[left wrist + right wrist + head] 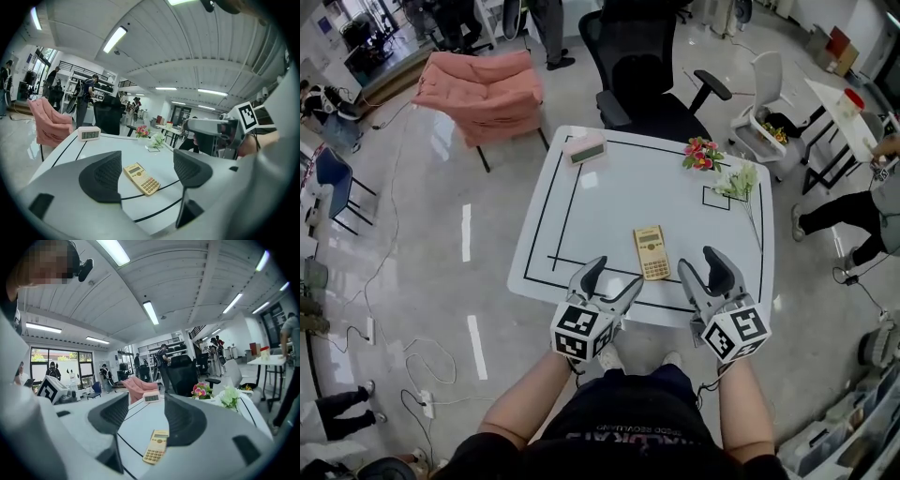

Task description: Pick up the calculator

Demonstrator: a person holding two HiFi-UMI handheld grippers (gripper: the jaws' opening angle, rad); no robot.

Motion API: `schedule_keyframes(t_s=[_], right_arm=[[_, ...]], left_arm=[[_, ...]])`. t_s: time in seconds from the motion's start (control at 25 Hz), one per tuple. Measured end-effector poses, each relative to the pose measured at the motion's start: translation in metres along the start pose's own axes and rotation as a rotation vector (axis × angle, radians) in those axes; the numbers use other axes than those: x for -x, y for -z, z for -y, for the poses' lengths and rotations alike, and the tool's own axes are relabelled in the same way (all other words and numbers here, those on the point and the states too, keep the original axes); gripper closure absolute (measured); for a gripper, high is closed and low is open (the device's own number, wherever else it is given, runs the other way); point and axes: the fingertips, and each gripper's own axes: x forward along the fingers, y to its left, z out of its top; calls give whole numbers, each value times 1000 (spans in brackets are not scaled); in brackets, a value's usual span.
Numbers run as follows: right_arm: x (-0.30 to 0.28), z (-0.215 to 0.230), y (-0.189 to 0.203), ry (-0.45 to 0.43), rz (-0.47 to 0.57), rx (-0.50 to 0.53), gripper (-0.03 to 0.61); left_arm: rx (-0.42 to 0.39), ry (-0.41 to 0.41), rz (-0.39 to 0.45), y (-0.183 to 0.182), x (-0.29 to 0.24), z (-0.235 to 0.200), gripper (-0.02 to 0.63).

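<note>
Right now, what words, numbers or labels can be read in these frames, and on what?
No text reads cleanly.
Clock: dark digits on its display, too blurred to read.
Calculator: key and brand print, too small to read.
Shirt print: orange letters, cut off and unreadable.

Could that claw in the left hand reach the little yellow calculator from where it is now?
Probably yes. The left gripper hangs at the near edge of the table with its jaws apart, and the calculator lies flat just ahead, with nothing between them.
</note>
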Motion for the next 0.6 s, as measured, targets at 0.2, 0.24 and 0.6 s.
schedule_keyframes(t_s=[0.2,0.24,0.6], right_arm=[[-5,7,-2,-9,-9,6,353],[-6,9,-3,-14,-12,7,353],[-33,43,1,-133,-59,-6,353]], left_arm=[[9,-7,-27,6,-12,4,279],[13,-13,-31,7,-15,4,278],[75,-115,-81,26,-58,7,267]])
